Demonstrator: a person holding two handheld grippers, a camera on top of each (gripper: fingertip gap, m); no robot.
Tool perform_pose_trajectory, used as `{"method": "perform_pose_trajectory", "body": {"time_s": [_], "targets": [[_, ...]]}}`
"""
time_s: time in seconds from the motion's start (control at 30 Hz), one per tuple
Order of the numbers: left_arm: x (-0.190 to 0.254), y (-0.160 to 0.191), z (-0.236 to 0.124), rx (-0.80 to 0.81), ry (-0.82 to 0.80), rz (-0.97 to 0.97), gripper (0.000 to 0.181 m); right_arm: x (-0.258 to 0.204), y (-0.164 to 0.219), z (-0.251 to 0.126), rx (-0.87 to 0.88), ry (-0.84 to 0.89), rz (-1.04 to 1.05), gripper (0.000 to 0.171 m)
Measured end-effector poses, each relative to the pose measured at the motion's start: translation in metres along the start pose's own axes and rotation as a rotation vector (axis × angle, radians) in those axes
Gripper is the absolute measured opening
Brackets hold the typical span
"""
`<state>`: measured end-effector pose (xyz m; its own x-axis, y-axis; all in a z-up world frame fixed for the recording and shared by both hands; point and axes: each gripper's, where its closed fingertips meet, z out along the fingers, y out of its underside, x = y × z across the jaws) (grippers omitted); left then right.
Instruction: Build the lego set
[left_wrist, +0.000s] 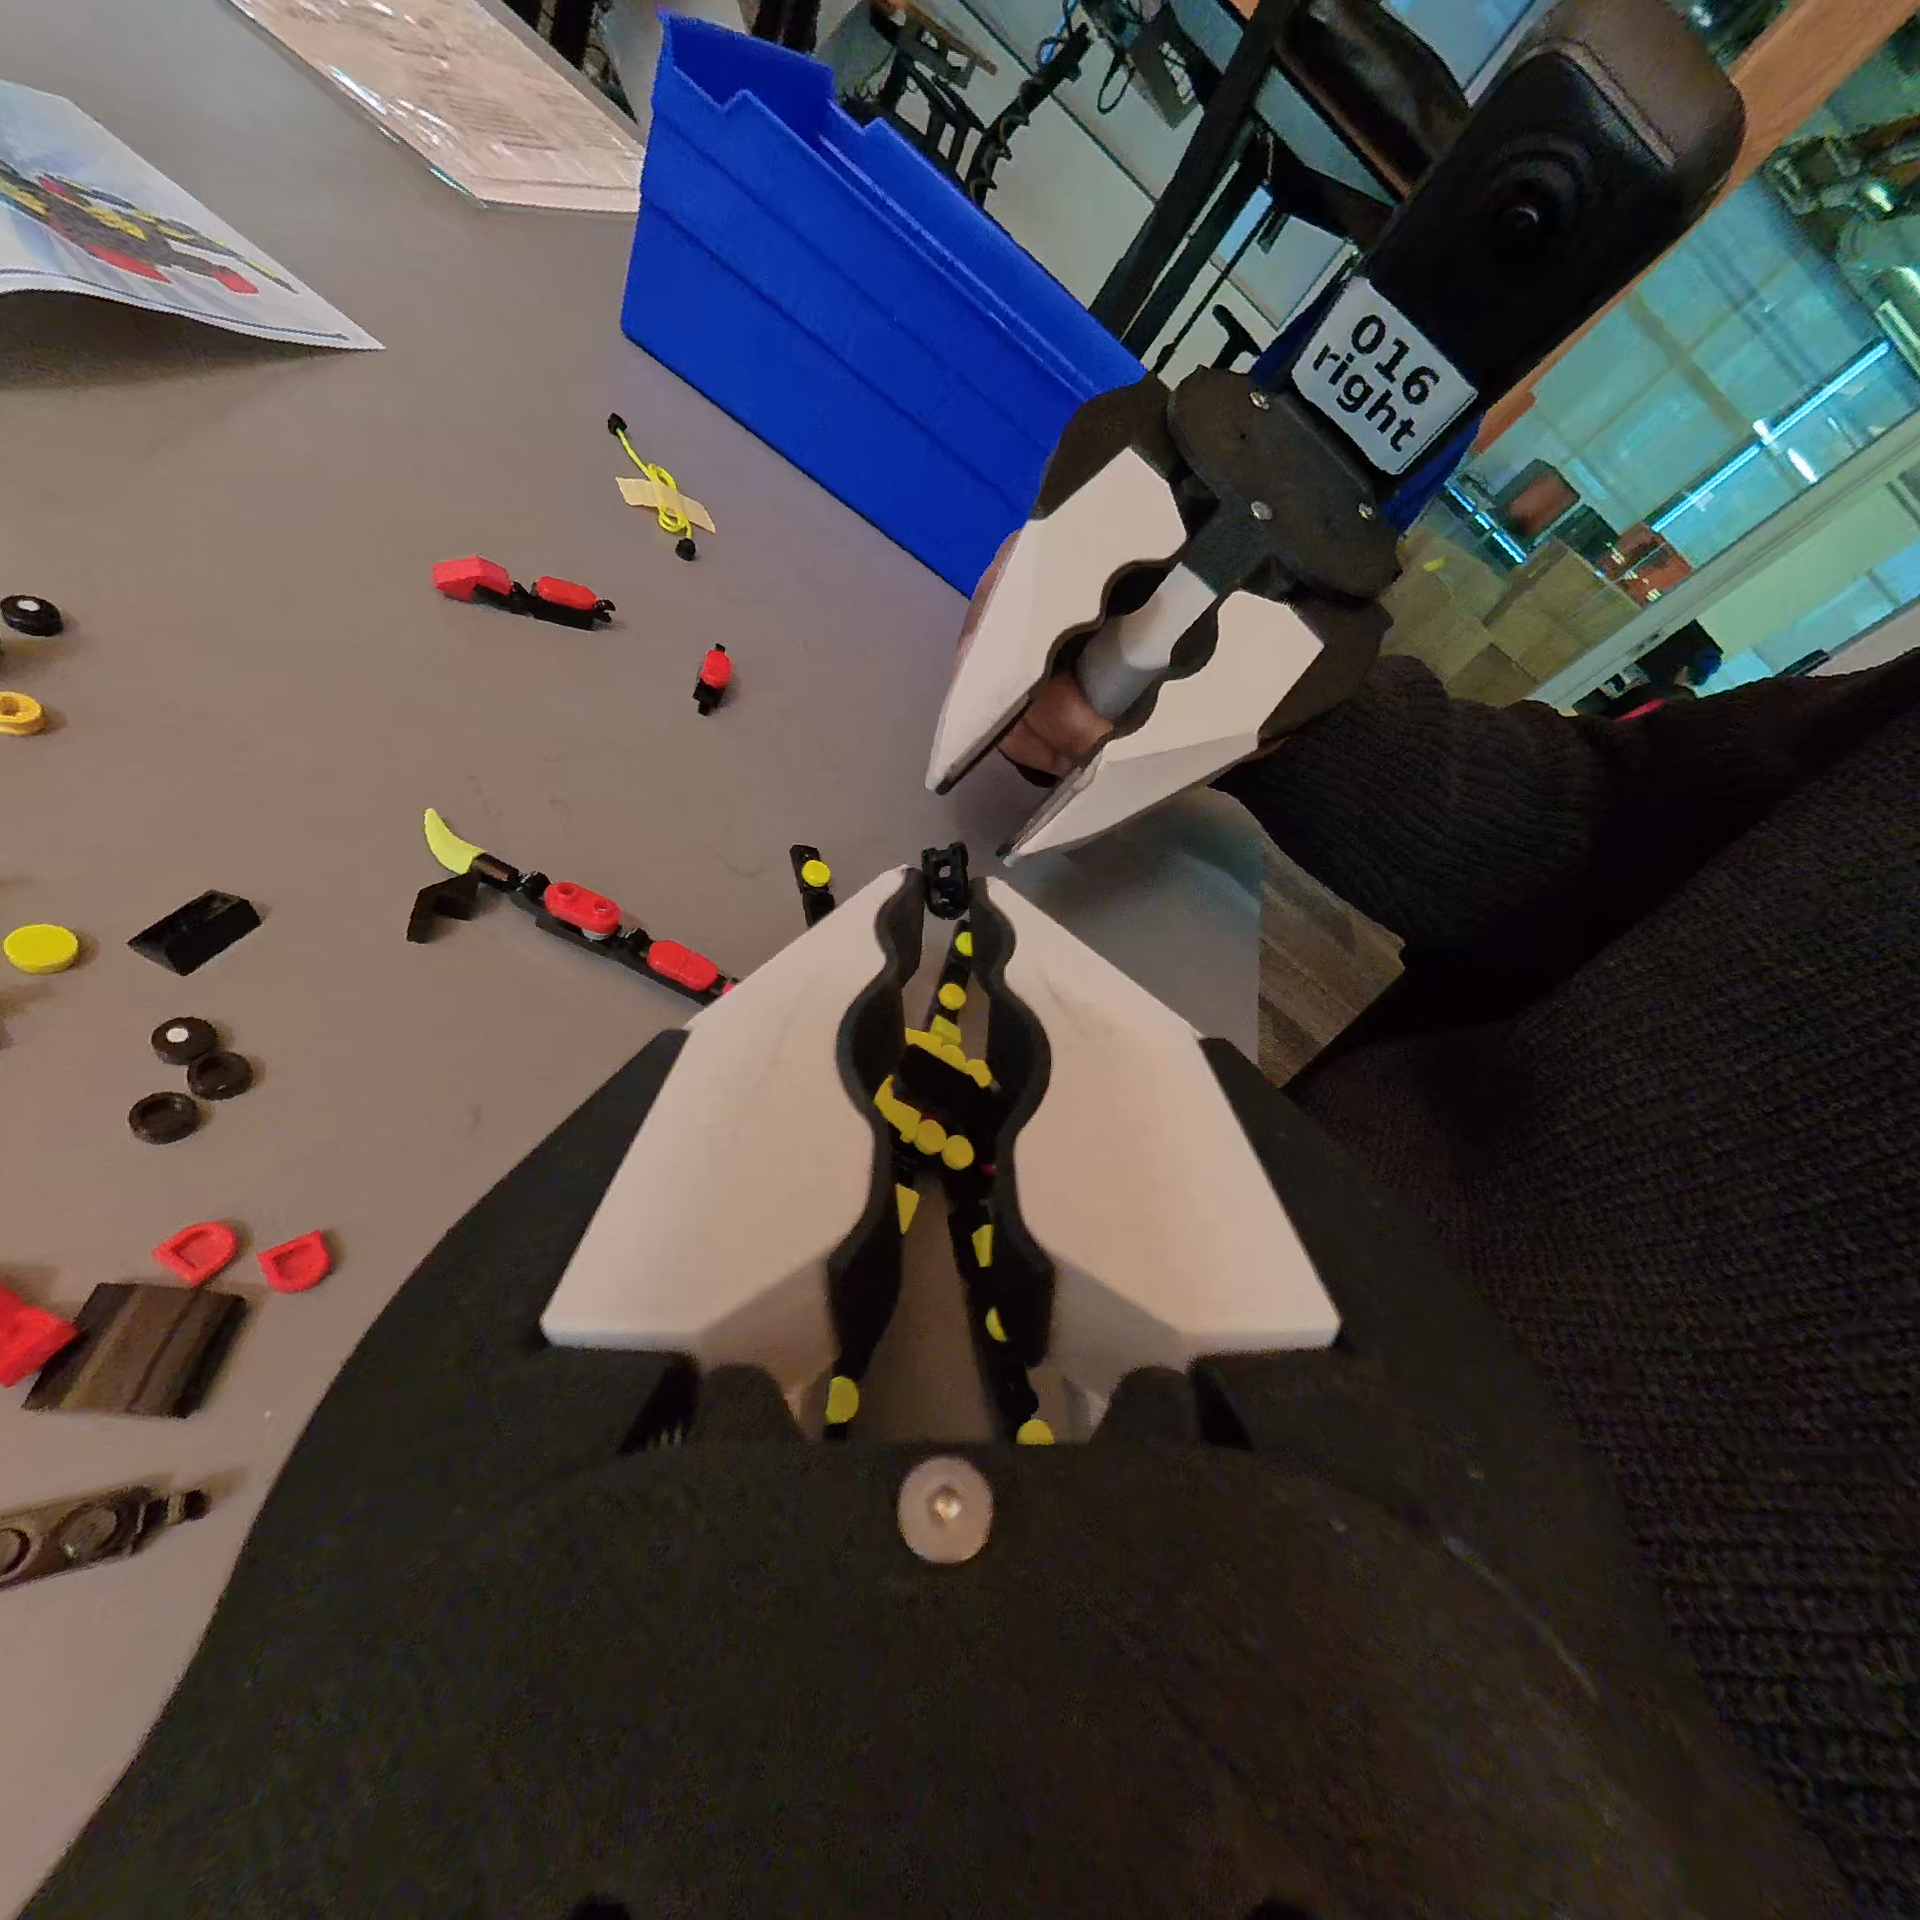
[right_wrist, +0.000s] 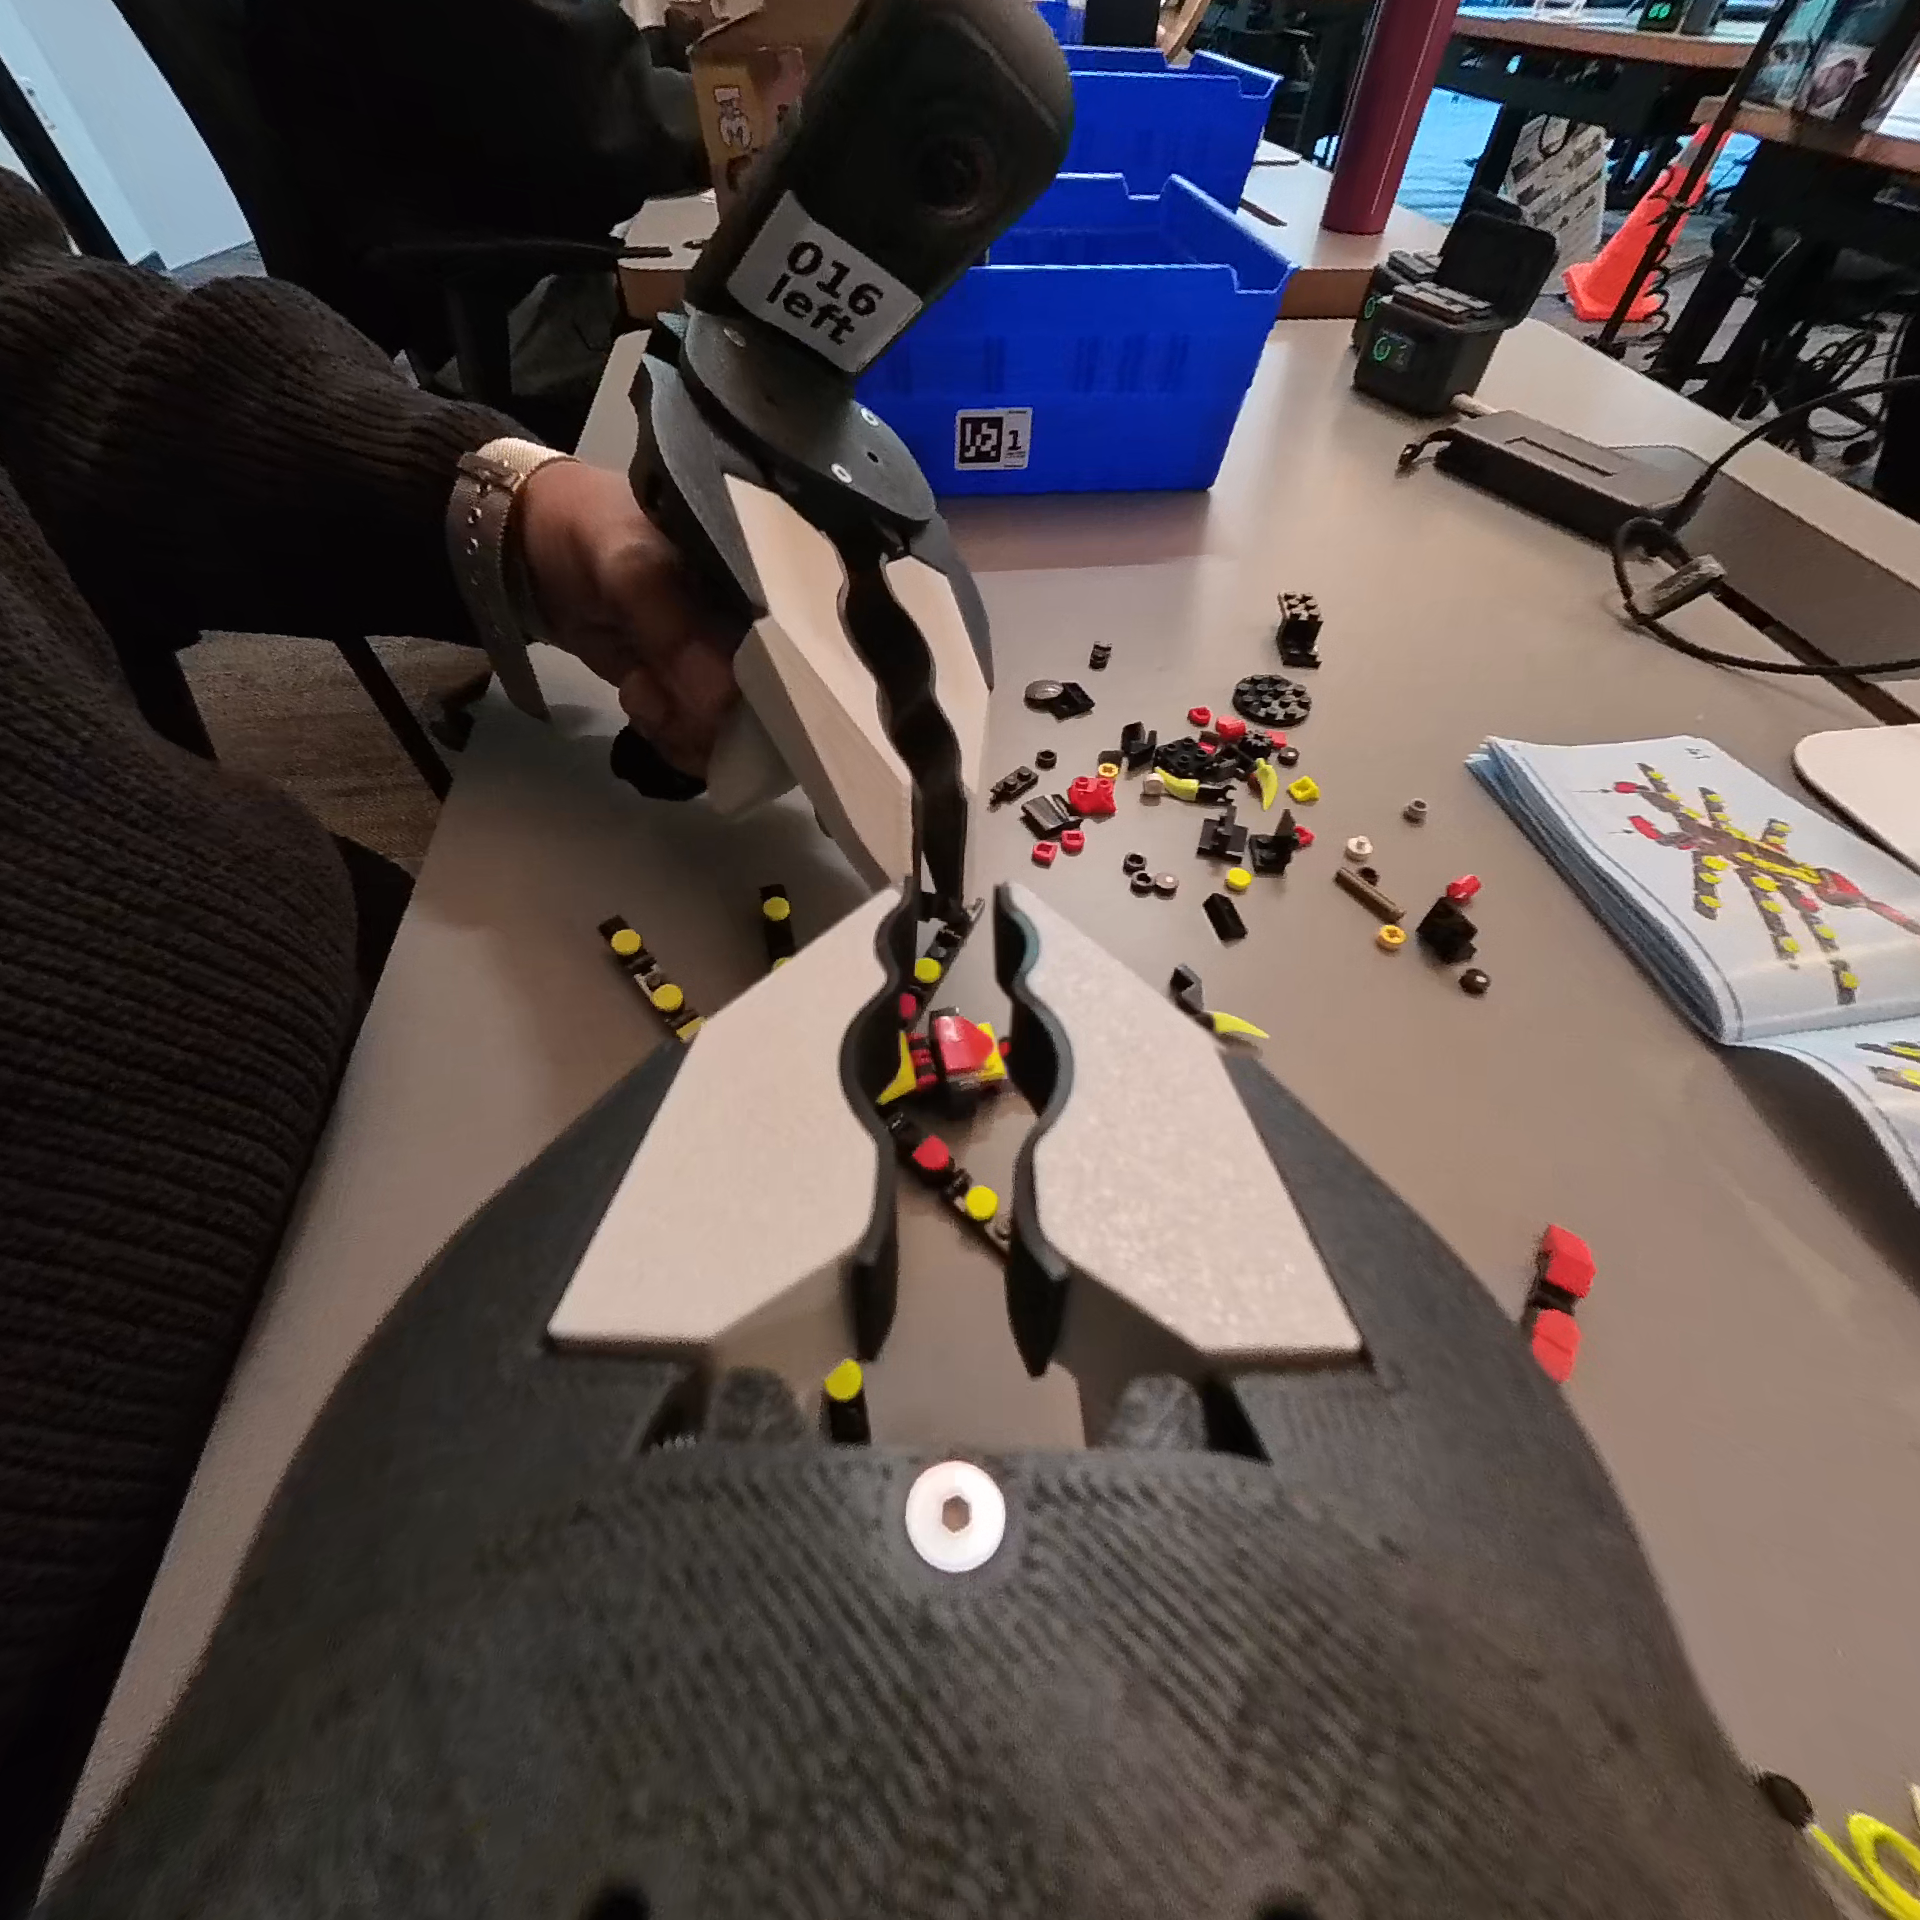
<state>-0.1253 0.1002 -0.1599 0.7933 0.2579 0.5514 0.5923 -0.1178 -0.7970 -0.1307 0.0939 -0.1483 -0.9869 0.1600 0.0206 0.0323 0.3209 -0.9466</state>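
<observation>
A grey table (right_wrist: 1351, 1143) in a workshop carries the work, with blue bins (right_wrist: 1091, 353) at its far edge and benches, cables and an orange cone behind them; the task's thing, a partly built lego spider (right_wrist: 951, 1055) with a red and yellow body and black legs dotted yellow, lies on the table near the person's edge, seen between the right gripper's fingers in the right wrist view. The left gripper (right_wrist: 940, 894) comes down steeply from above, its jaws pinched narrow on a black link at the end of one of the spider's legs (left_wrist: 943, 883); in the left wrist view that leg runs back between the closed fingers, studded with yellow round tiles. The right gripper (left_wrist: 971, 821) hovers just beside the same spot, its jaws parted a little and holding nothing, fingertips close to the leg's end but apart from it. Two separate legs (left_wrist: 613, 930) with red tiles lie just left of the spider, one ending in a yellow-green claw; a shorter red and black piece (left_wrist: 520, 590) sits farther off. Loose parts (right_wrist: 1216, 790) in black, red and yellow are scattered across the middle of the table; a black round plate (right_wrist: 1272, 698) lies at their far side. An open instruction booklet (right_wrist: 1714, 873) rests at the right, well apart from the spider; the person's dark knitted sleeves (right_wrist: 187, 540) frame both views.
</observation>
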Motion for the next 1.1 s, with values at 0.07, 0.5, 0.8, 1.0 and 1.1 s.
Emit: {"method": "perform_pose_trajectory", "body": {"time_s": [0.07, 0.5, 0.8, 1.0, 1.1], "targets": [[0.002, 0.0, 0.0, 0.001, 0.009, 0.001, 0.006, -0.002, 0.003, 0.0, -0.014, -0.009, -0.011, 0.01], [0.013, 0.005, -0.002, -0.023, 0.135, -0.109, 0.006, -0.011, 0.005, 0.0, -0.043, -0.007, -0.151, 0.011], [0.018, 0.006, -0.003, -0.027, 0.184, -0.15, 0.006, -0.017, 0.005, 0.002, -0.052, -0.028, -0.166, 0.003], [0.018, 0.005, -0.003, -0.02, 0.188, -0.167, 0.006, -0.016, 0.005, 0.002, -0.051, -0.041, -0.12, 0.002], [0.016, 0.005, -0.003, -0.02, 0.18, -0.171, 0.006, -0.015, 0.006, 0.003, -0.058, -0.043, -0.089, 0.002]]}}
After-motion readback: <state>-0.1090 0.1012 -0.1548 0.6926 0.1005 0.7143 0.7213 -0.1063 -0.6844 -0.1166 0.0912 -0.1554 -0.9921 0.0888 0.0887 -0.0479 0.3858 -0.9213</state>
